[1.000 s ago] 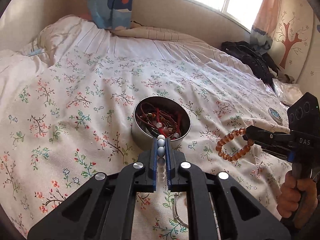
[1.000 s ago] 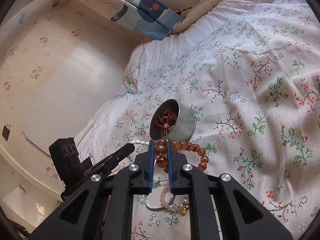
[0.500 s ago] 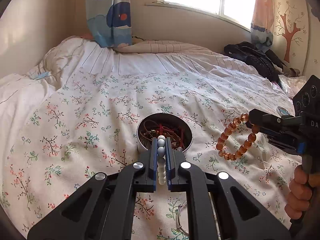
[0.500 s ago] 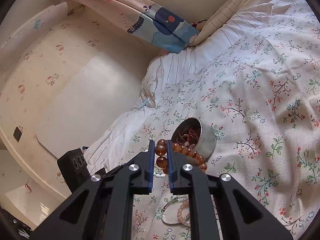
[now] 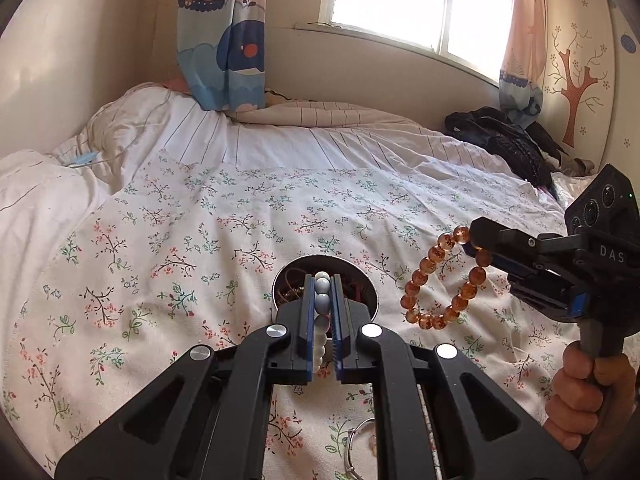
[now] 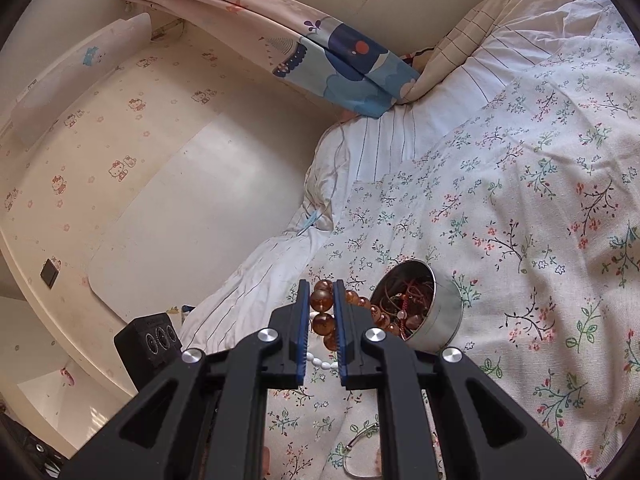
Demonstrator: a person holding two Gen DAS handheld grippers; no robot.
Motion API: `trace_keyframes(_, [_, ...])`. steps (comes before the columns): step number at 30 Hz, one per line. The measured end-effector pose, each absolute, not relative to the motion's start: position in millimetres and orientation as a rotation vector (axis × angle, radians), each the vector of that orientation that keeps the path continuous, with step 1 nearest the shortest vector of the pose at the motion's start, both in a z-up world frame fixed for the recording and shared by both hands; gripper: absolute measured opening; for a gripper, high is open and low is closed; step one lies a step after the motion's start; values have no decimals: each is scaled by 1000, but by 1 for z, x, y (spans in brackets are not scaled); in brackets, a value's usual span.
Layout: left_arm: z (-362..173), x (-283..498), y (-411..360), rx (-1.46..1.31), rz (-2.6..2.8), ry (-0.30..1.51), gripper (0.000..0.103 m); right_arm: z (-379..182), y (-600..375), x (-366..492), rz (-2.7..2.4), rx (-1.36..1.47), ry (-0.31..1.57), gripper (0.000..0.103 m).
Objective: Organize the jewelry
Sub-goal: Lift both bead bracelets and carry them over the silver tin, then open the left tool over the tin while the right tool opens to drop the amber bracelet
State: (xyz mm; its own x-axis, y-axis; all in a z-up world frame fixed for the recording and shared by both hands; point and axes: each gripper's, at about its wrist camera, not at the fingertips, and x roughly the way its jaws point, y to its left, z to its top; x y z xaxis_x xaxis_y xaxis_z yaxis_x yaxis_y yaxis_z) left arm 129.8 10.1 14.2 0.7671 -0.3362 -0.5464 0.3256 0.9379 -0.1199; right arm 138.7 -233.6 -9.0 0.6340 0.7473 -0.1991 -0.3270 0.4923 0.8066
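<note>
Holding: both claws are clamped on bead strings above a bed (image 5: 168,240) spread with a floral cover.
Left claw (image 5: 322,296): its blue pads are closed on a white bead bracelet (image 5: 321,322), the pale beads stacked in a line between the two fingers; in the right wrist view a few of these white beads (image 6: 320,361) show just under the other claw.
Right claw (image 6: 322,304): closed on an amber bead bracelet (image 6: 323,322), gripping a couple of beads while the rest of the strand curves off to the right, toward the tin.
Amber loop from the left wrist view: the amber bead bracelet (image 5: 444,276) hangs as an open ring from the tip of the right claw (image 5: 478,236), clear of the cover, to the right of the tin.
Tin (image 6: 440,312): a round metal container standing on the bed cover, holding a tangle of red cords and brown strands; in the left wrist view the tin (image 5: 370,294) sits directly beyond the left claw's fingertips and is partly hidden by them.
Loose pieces: a thin silver bangle (image 6: 356,458) lies on the cover near the bottom edge, below both claws.
Hand (image 5: 588,396): a person's hand is wrapped around the handle of the right claw.
Background: a black jacket (image 5: 504,140) is heaped at the far right of the bed, and a curtain with a whale print (image 5: 228,40) hangs by the window.
</note>
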Motion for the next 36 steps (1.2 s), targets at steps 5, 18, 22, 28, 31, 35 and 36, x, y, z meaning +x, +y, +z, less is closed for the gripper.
trace_keyframes(5, [18, 137, 9, -63, -384, 590, 7, -9, -231, 145, 700, 819, 580, 13])
trace_keyframes(18, [0, 183, -11, -123, -397, 666, 7, -18, -218, 169, 700, 805, 613, 13])
trace_keyframes(22, [-20, 204, -5, -102, -289, 759, 16, -22, -209, 181, 685, 773, 634, 13])
trace_keyframes(28, [-11, 203, 40, -223, -114, 688, 50, -32, -175, 195, 710, 664, 732, 24])
trace_keyframes(31, [-10, 205, 53, -243, -75, 682, 50, -33, -170, 194, 707, 642, 740, 31])
trace_keyframes(35, [-11, 207, 55, -241, -61, 689, 54, -32, -186, 190, 656, 666, 714, 38])
trace_keyframes(36, [-11, 206, 54, -231, -58, 686, 56, -32, -190, 190, 639, 670, 713, 40])
